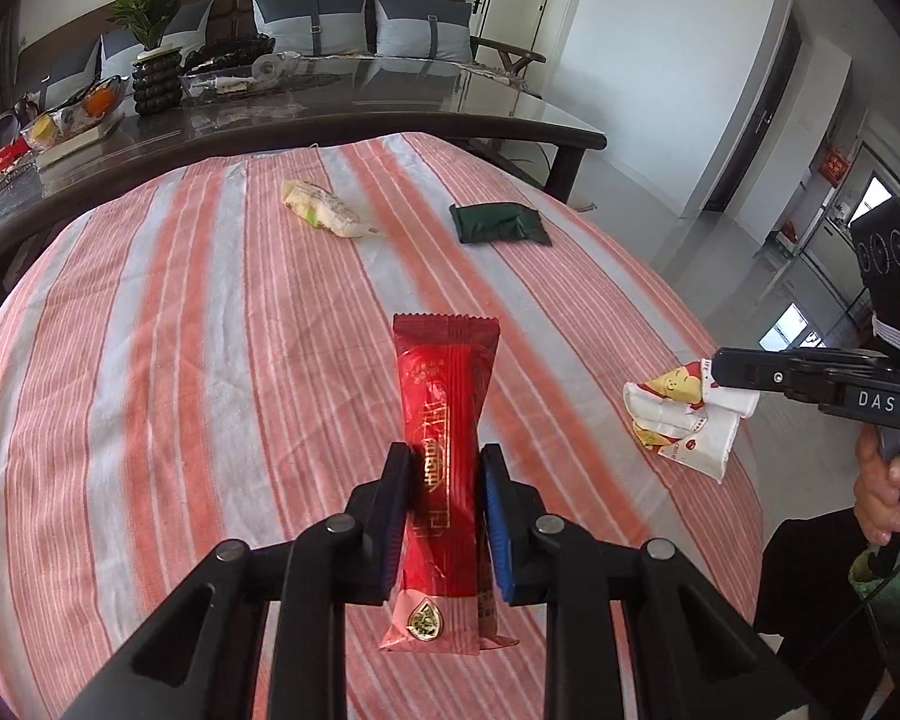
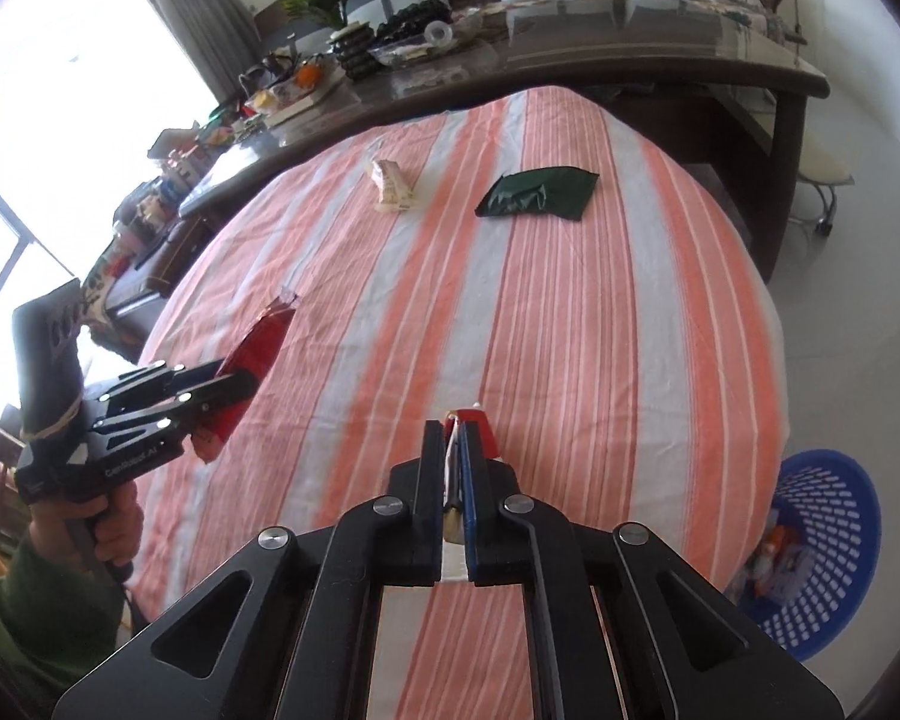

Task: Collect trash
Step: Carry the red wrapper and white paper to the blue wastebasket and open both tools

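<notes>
My left gripper (image 1: 444, 456) is shut on a long red snack wrapper (image 1: 444, 420) and holds it above the striped cloth; it also shows in the right wrist view (image 2: 258, 354). My right gripper (image 2: 451, 429) is shut on a crumpled white paper wrapper with red and yellow print (image 1: 684, 420), held edge-on between the pads (image 2: 453, 480) over the cloth's right edge. A pale yellow-white wrapper (image 1: 324, 207) (image 2: 393, 183) and a dark green pouch (image 1: 498, 223) (image 2: 537, 192) lie on the far part of the cloth.
The orange and white striped cloth (image 1: 180, 360) covers a round table. A blue plastic basket (image 2: 822, 552) with some trash inside stands on the floor at the right. A dark glass-topped table (image 1: 360, 102) with a plant, fruit and clutter stands behind.
</notes>
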`<control>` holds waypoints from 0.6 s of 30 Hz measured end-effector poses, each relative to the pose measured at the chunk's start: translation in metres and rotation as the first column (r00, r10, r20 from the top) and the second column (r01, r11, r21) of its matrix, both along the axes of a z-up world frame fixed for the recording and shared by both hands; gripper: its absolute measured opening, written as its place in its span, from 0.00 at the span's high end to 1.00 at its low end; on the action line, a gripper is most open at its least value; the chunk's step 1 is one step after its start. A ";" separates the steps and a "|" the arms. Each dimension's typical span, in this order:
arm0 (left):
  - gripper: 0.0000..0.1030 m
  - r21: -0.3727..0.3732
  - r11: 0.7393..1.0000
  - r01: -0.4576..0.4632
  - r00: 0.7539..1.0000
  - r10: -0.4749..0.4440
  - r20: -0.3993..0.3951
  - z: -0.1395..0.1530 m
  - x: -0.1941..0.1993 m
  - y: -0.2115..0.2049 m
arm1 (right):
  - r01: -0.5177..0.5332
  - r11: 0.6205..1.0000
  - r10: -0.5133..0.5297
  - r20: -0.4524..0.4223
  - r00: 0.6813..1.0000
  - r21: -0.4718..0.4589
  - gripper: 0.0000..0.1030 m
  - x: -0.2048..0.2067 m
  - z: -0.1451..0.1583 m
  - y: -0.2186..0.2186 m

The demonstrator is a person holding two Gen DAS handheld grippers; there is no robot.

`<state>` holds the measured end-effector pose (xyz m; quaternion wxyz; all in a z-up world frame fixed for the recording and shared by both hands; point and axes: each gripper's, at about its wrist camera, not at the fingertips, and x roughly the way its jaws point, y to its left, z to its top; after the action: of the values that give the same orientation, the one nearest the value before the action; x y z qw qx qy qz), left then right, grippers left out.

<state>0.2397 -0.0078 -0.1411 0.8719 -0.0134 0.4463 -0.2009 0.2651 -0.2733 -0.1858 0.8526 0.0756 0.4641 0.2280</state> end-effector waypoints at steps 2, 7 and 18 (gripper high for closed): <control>0.77 -0.011 1.000 0.014 1.000 -0.015 -0.015 0.000 -0.002 -0.014 | 0.016 1.000 -0.016 0.004 1.000 0.016 0.97 0.000 0.000 -0.008; 0.77 0.003 0.999 0.036 0.999 -0.036 -0.027 -0.005 -0.005 -0.040 | 0.024 1.000 -0.024 0.020 1.000 0.018 0.97 -0.001 -0.003 -0.021; 0.77 -0.023 0.998 0.060 0.996 -0.062 -0.060 -0.008 -0.006 -0.058 | -0.069 0.990 0.071 0.006 0.997 -0.124 0.95 -0.014 -0.018 -0.015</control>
<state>0.2334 -0.0661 -0.1487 0.8513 -0.0150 0.4706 -0.2316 0.2507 -0.2882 -0.2043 0.8495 0.0051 0.4753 0.2289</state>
